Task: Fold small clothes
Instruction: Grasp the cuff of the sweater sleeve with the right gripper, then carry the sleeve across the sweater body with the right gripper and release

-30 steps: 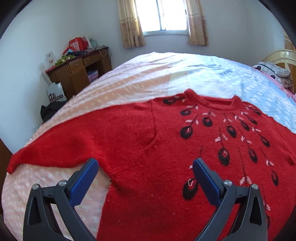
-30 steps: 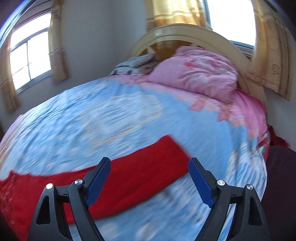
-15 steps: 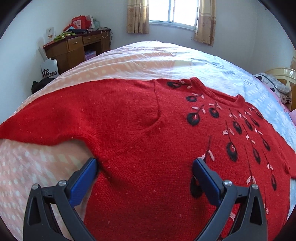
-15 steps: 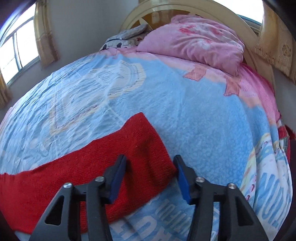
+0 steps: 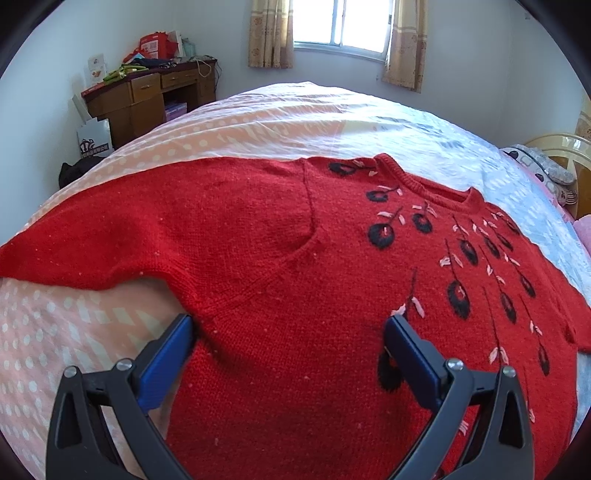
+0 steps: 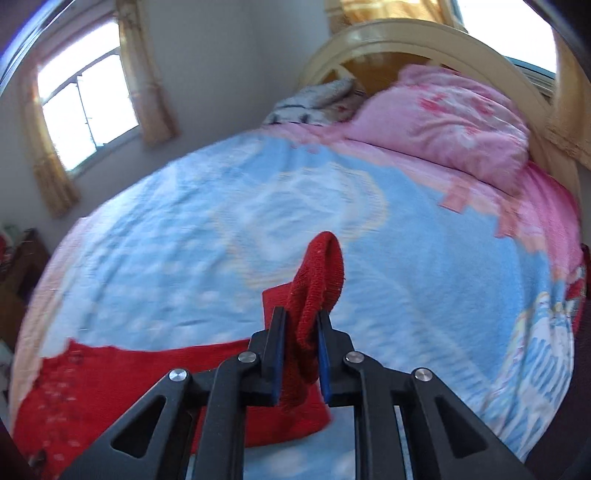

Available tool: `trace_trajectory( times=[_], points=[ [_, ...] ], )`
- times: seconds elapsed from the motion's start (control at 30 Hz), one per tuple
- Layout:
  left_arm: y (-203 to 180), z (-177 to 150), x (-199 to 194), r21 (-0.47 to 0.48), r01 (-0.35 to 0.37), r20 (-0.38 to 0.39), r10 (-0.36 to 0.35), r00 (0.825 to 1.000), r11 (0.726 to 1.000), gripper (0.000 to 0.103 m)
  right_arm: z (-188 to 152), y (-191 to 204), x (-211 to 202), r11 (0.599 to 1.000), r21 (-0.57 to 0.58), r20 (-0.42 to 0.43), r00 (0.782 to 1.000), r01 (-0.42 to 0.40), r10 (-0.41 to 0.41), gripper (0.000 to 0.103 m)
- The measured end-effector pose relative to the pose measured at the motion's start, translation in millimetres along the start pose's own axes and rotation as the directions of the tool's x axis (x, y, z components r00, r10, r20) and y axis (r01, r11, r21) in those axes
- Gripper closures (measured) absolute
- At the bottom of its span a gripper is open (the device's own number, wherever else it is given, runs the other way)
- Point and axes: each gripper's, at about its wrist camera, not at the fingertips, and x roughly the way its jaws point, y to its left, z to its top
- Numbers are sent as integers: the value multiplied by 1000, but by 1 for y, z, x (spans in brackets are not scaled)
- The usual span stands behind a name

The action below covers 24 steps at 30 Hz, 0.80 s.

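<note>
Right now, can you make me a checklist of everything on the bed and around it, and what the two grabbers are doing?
Surface: bed, peach dotted sheet at one end, blue blanket toward the headboard.
Job's things: red sweater spread flat, front up, black and pink embroidery; one sleeve cuff lifted off the blanket.
Clutter: pink quilt heaped by the headboard.
Grippers: left gripper open over the sweater's body, holding nothing; right gripper, its jaws just closing, pinches the sleeve cuff.
Cables: a cord hangs at the desk's edge.
Surroundings: wooden desk piled with items, paper bag beside it, curtained window.
</note>
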Motion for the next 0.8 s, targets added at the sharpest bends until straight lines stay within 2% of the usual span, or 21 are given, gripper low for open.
trace_trajectory(
  times=[0.13, 0.23, 0.37, 0.5, 0.6, 0.67, 0.8],
  points=[
    [11, 5, -11, -14, 20, -2, -20, 1000, 1000, 0, -7, 85, -25, 984, -104, 6, 990, -142, 144, 88],
    [23, 5, -27, 13, -15, 53, 14, 998, 1000, 0, -22, 146, -33, 957, -155, -24, 970, -245, 244, 88],
    [46, 11, -39, 53, -59, 99, 53, 994, 997, 0, -51, 225, -30, 912, -185, -94, 930, -367, 355, 88],
    [68, 15, -38, 52, -110, 135, 102, 986, 993, 0, -86, 292, -23, 868, -214, -168, 892, -448, 419, 88],
    [85, 13, -26, 13, -129, 120, 126, 985, 992, 0, -114, 334, -23, 831, -247, -220, 864, -499, 453, 88],
    [97, 11, -16, -43, -103, 86, 106, 991, 994, 0, -133, 368, -22, 798, -280, -259, 843, -533, 472, 88],
    [109, 9, -16, -117, -58, 100, 69, 993, 991, 0, -168, 420, -24, 733, -324, -330, 797, -599, 506, 88]
  ],
)
